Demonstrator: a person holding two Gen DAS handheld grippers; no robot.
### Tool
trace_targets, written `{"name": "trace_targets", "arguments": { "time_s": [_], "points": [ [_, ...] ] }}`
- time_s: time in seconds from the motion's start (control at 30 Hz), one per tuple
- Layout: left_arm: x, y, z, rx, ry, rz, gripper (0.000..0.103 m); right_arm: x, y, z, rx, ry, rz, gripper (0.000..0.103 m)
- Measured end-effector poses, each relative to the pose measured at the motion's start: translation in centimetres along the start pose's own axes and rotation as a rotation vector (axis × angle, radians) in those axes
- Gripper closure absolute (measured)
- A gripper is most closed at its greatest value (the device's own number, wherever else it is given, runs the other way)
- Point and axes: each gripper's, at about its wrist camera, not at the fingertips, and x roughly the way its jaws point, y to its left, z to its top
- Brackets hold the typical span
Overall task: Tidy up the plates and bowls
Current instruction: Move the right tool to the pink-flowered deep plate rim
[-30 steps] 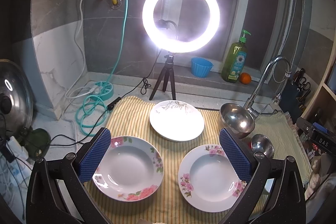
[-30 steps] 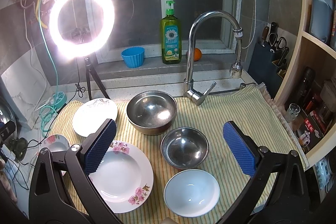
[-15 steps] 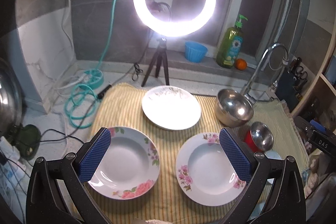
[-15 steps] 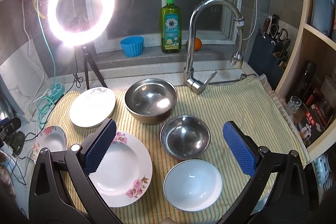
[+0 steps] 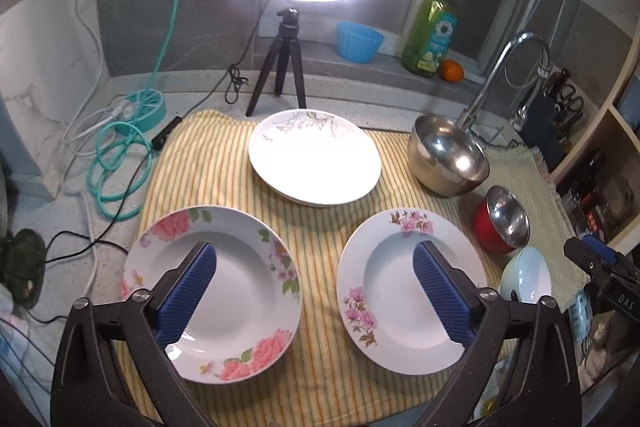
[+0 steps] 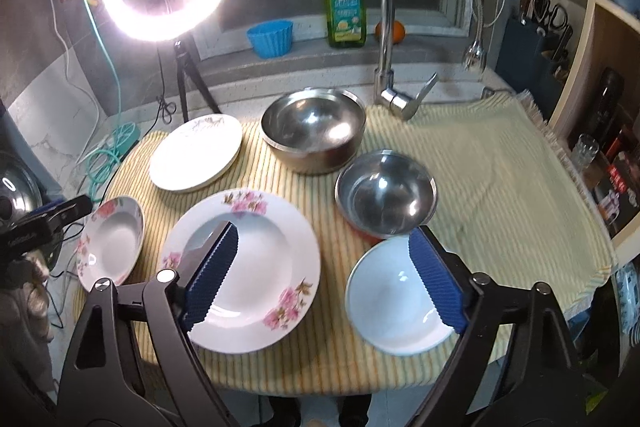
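I hold the left gripper [image 5: 314,291] low over the gap between the peony plate [image 5: 240,287] and the pink-sprig plate [image 5: 396,283]; its fingers have just been closing a little yet stand wide, nothing between them. My right gripper [image 6: 324,275] is likewise empty and wide, just narrowing, between that sprig plate and the white bowl [image 6: 384,307]; all crockery lies spread singly on the striped cloth [image 6: 500,179] over the tabletop, so I judge stacking unbegun.
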Motion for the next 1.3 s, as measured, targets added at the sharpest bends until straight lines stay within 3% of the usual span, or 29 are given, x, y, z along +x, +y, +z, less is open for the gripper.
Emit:
{"name": "trace_targets", "arguments": {
  "time_s": [0.1,0.13,0.23,0.33,0.57,0.6,0.9,1.3],
  "points": [
    [1.4,-0.3,-0.1,0.030,0.046,-0.035,0.016,0.6,0.5,-1.5,0.012,0.043,0.021,0.021],
    [1.9,-0.4,-0.2,0.035,0.063,-0.050,0.018,0.9,0.6,-2.0,0.016,0.061,0.028,0.026],
    [3.5,-0.6,-0.4,0.037,0.136,-0.130,0.036,2.2,0.8,-3.5,0.041,0.126,0.062,0.038],
    [5.2,-0.6,-0.5,0.039,0.188,-0.165,0.043,3.5,0.9,-4.9,0.081,0.190,0.096,0.051],
    [8.9,0.1,-0.4,0.018,0.276,-0.205,0.053,6.3,0.2,-7.1,0.152,0.293,0.127,0.057],
    [9.3,0.2,-0.5,0.006,0.290,-0.216,0.059,6.6,0.2,-7.1,0.152,0.298,0.125,0.057],
    [11.1,-0.6,-0.3,0.051,0.313,-0.198,0.064,8.3,-0.4,-7.1,0.187,0.334,0.139,0.060],
    [12.9,-0.2,0.0,0.015,0.363,-0.212,0.068,9.9,-0.1,-7.1,0.191,0.356,0.162,0.065]
  ]
}}
